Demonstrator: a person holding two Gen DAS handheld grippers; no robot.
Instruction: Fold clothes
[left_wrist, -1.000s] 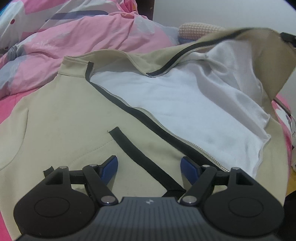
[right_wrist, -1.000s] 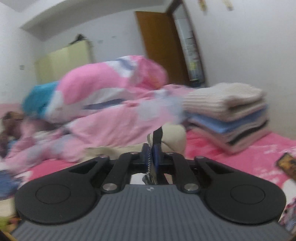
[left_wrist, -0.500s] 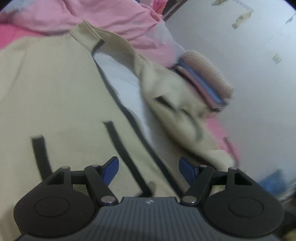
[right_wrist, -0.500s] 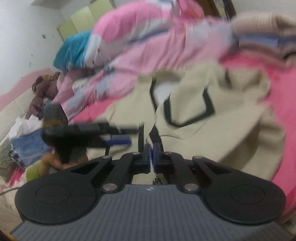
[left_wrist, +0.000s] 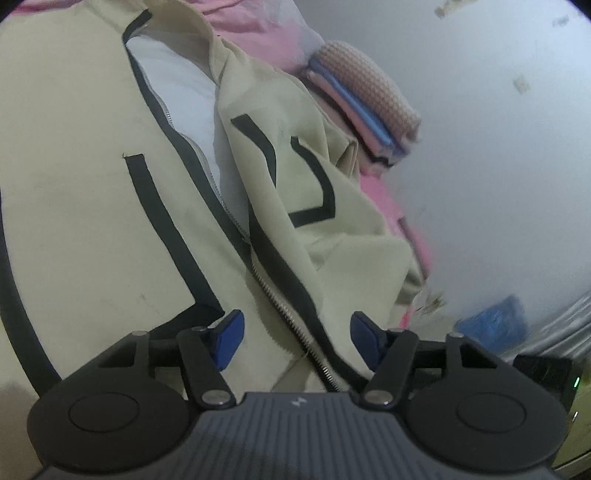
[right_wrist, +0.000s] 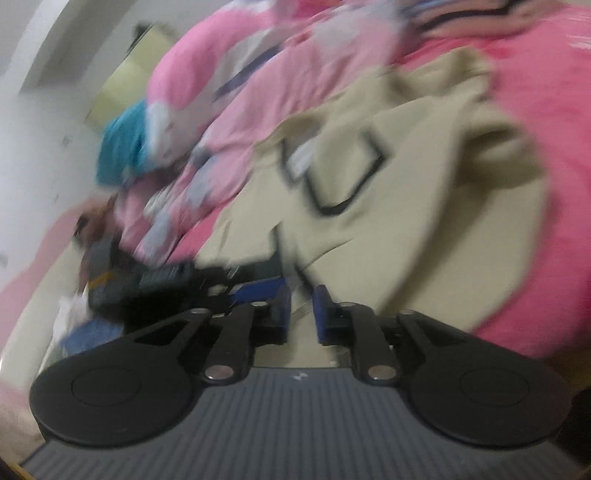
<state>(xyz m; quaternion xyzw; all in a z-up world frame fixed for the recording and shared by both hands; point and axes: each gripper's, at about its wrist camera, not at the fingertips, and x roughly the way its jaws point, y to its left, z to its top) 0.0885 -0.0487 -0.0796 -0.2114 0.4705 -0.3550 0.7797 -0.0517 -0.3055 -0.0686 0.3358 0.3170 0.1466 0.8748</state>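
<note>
A beige zip jacket (left_wrist: 74, 184) with black trim and a white lining lies spread on the bed. Its right front panel (left_wrist: 314, 229) is laid back over the lining. My left gripper (left_wrist: 295, 336) hovers low over the hem with its jaws closing. The zipper edge (left_wrist: 291, 317) runs between the blue pads, which do not press it. In the blurred right wrist view the jacket (right_wrist: 406, 221) lies ahead. My right gripper (right_wrist: 301, 310) is opening, with a narrow gap and beige cloth showing in it. The left gripper (right_wrist: 166, 280) shows as a dark blur beside it.
A crumpled pink quilt (right_wrist: 258, 92) lies beyond the jacket, with a teal cushion (right_wrist: 125, 144) further off. A stack of folded clothes (left_wrist: 365, 99) stands by the white wall (left_wrist: 498, 184). Pink sheet (right_wrist: 554, 184) shows to the right. A blue object (left_wrist: 495, 325) lies low beside the bed.
The right gripper came down with the jacket's lifted front panel, laid it over the white lining, and its jaws parted off the zipper edge. The left gripper rolled and its jaws narrowed.
</note>
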